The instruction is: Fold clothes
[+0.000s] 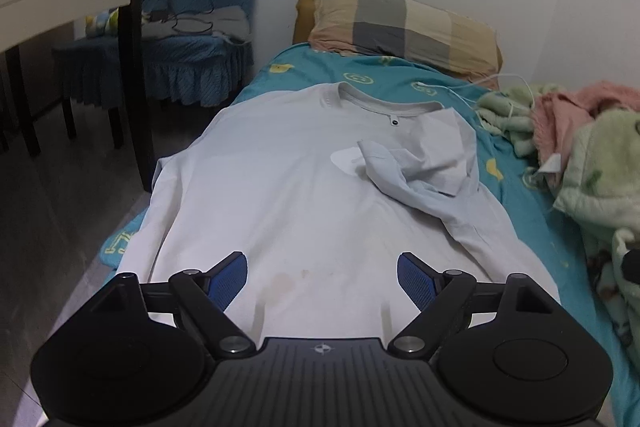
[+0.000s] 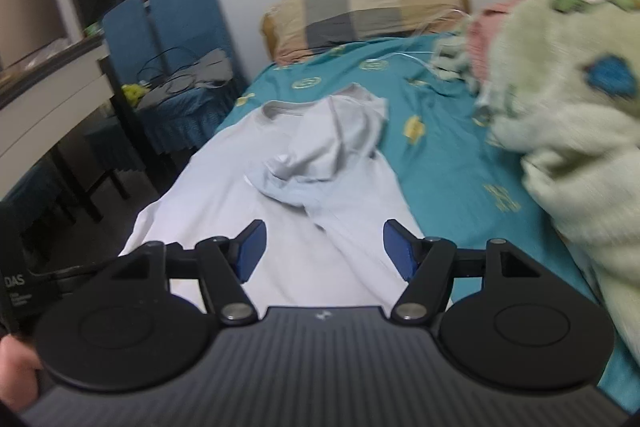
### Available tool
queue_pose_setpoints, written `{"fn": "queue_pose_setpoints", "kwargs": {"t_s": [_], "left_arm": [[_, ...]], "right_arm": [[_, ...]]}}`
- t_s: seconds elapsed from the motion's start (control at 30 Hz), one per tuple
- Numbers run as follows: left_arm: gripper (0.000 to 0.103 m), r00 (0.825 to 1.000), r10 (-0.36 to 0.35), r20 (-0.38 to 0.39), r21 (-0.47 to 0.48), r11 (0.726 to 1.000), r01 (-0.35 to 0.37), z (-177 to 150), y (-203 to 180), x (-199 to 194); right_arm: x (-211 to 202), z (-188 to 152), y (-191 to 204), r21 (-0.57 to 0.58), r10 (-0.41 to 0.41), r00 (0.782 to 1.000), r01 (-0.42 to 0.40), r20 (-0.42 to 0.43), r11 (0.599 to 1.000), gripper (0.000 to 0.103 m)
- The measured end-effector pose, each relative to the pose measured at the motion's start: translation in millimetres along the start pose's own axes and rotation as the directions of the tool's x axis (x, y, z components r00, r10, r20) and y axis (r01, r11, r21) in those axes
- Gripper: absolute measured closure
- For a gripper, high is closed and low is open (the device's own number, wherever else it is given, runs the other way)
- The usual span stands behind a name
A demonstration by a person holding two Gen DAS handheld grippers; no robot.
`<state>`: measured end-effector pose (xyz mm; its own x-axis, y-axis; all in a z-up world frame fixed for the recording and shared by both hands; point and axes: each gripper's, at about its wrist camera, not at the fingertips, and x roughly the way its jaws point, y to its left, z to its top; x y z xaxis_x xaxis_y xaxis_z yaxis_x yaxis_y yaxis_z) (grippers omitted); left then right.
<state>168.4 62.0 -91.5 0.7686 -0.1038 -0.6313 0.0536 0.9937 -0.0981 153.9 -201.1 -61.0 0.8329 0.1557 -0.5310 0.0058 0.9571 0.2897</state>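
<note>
T-shirt (image 1: 280, 195) flat on bed (image 1: 400, 75), right wrist view alone shows hand (image 2: 16, 367)

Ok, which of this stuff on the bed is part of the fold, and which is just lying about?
Job:
white T-shirt
its folded-in sleeve
left gripper
right gripper

Lying about:
checked pillow
green fleece blanket
white cable
blue chair

Bed (image 1: 520, 203) with a teal patterned sheet
A pale T-shirt (image 1: 280, 207) lies flat on it, one sleeve folded in over the chest. A checked pillow (image 1: 404, 27) sits at the head, a white cable (image 1: 460, 89) just below it, and rumpled green and pink blankets (image 1: 580, 147) fill one side.
</note>
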Motion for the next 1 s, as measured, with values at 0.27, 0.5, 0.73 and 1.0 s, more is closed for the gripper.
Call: {"fn": "queue_pose_setpoints", "kwargs": {"t_s": [0.27,0.5,0.73,1.0], "left_arm": [[0.021,1.000,-0.007,0.024,0.231,0.973,0.001,2,-54,13],[0.026,0.990,-0.144,0.004,0.300,0.944,0.136,28,-112,79],[0.035,0.993,-0.115,0.019,0.429,0.898,0.095,61,-170,170],[0.093,0.991,-0.105,-0.087,0.397,0.908,0.131,93,-151,227]], "right_arm": [[-13,4,-29,0.082,-0.009,0.997,0.003,0.072,0.997,0.020],[-23,19,-61,0.176,-0.117,0.974,0.082,0.196,0.981,0.020],[0,20,-97,0.236,-0.172,0.972,0.131,0.162,0.963,0.020],[23,12,-107,0.265,-0.163,0.983,0.135,0.088,0.955,0.020]]}}
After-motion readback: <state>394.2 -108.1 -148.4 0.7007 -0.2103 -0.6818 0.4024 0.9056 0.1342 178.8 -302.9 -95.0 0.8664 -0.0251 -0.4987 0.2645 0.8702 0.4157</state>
